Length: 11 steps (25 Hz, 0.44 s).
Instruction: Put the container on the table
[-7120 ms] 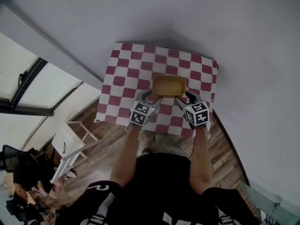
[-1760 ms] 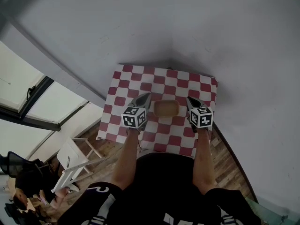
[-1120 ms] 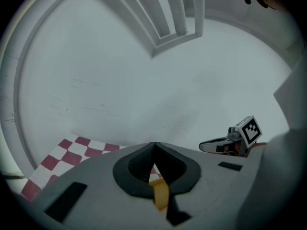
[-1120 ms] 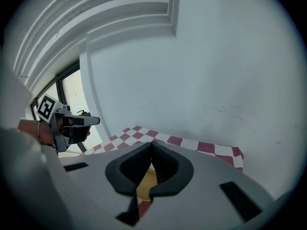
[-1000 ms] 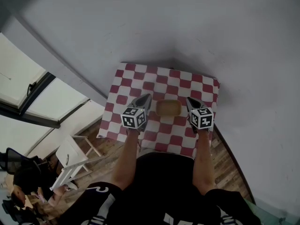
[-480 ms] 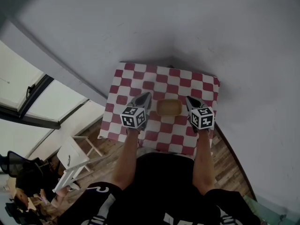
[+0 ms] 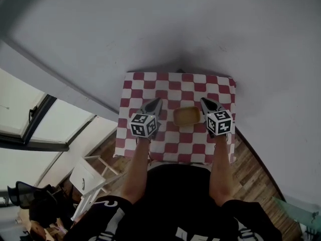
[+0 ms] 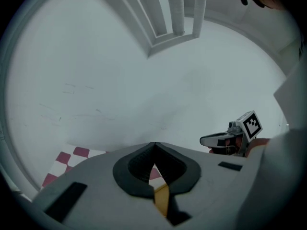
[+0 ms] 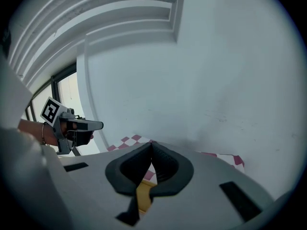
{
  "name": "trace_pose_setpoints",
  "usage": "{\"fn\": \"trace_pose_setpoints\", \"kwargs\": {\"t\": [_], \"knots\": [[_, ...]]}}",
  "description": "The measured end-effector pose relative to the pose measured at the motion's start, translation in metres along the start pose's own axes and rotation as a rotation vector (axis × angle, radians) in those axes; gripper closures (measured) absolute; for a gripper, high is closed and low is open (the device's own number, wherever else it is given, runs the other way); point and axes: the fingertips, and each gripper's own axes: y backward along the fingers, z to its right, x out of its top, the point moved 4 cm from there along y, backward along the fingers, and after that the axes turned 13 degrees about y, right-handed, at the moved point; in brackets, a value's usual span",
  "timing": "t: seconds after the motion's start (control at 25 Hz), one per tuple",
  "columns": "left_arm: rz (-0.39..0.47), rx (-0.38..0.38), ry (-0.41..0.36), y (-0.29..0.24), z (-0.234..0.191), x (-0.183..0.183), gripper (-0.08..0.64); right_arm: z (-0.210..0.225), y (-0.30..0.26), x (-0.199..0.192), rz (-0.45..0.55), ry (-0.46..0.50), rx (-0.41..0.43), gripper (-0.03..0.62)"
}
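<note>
Container one, tools two

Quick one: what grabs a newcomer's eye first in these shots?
The red-and-white checkered table, tucked into a corner of the pale walls, stands out first. A yellow container sits on it, right of centre, flanked by the left gripper and the right gripper, both shut and empty.
</note>
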Motion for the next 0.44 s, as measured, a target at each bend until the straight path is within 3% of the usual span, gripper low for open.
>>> {"fn": "trace_pose_setpoints", "kwargs": {"t": [0.44], "knots": [[-0.035, -0.072, -0.039, -0.002, -0.016, 0.020, 0.534, -0.015, -0.009, 0.016, -0.004, -0.017, -0.070, 0.577]]}}
